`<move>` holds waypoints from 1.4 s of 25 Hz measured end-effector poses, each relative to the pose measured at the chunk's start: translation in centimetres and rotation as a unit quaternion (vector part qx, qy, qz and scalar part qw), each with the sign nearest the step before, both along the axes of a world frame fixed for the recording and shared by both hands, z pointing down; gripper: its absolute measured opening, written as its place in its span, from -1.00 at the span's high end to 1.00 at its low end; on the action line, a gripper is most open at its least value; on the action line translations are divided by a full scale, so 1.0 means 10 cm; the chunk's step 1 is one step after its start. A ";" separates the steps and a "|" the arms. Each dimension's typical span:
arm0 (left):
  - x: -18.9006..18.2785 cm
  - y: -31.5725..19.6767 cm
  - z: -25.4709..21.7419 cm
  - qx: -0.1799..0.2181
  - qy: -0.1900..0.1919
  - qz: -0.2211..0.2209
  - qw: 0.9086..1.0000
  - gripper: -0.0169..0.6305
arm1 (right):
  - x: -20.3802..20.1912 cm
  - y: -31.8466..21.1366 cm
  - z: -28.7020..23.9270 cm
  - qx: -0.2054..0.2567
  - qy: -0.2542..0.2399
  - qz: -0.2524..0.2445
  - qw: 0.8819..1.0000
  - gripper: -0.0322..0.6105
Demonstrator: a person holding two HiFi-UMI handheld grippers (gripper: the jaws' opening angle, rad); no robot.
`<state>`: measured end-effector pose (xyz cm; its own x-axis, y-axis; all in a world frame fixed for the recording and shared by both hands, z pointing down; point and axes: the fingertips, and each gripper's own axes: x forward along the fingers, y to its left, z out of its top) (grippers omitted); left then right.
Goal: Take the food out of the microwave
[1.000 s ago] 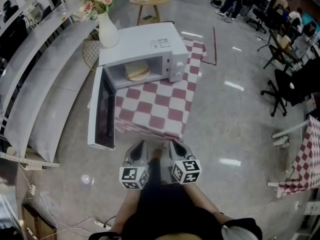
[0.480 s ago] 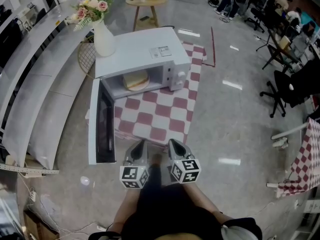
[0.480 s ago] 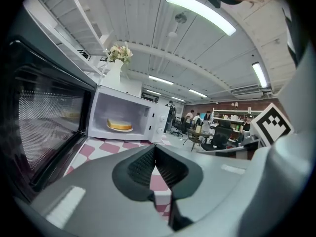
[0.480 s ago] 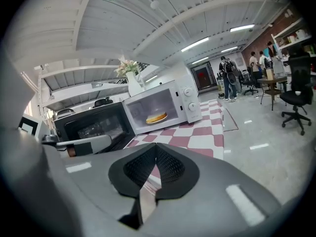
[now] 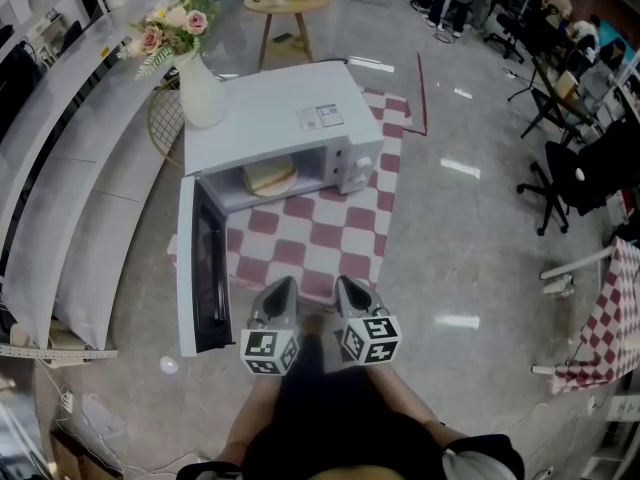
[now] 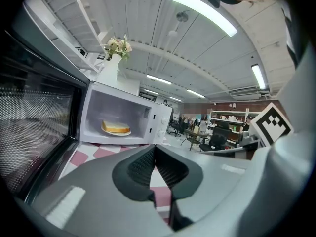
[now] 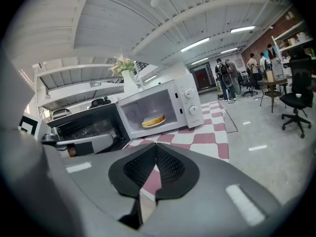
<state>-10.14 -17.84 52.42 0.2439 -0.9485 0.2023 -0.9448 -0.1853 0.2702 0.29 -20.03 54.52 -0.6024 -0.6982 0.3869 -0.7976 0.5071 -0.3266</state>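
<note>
A white microwave [image 5: 300,118] stands on a red-and-white checked cloth [image 5: 320,238], its door [image 5: 200,268] swung wide open to the left. Inside lies the food [image 5: 268,175], a yellow slice on a plate, also seen as the food [image 6: 116,128] and the food [image 7: 153,121] in the two gripper views. My left gripper [image 5: 281,290] and right gripper [image 5: 347,288] hover side by side at the cloth's near edge, both shut and empty, well short of the microwave's opening. The jaws of the left gripper [image 6: 154,151] and right gripper [image 7: 156,149] meet with nothing between them.
A white vase of flowers [image 5: 196,78] stands beside the microwave at its back left. A long white counter [image 5: 70,178] runs along the left. A round wooden table [image 5: 290,3] is behind. Office chairs [image 5: 575,168] and people stand at the right, another checked cloth [image 5: 610,318] at the far right.
Both grippers have come forward together toward the microwave; the microwave and cloth sit nearer and lower in the head view. Both grippers remain shut.
</note>
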 end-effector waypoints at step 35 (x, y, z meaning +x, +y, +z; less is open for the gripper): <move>-0.39 -0.87 0.10 0.004 0.017 0.020 1.000 0.93 | -0.26 -0.71 0.12 0.007 0.023 0.031 0.999 0.89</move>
<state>-14.01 -26.52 53.40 0.2892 -0.9392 0.1850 -0.9265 -0.2261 0.3007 -2.32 -27.15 55.73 -0.5396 -0.7392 0.4031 -0.8416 0.4610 -0.2812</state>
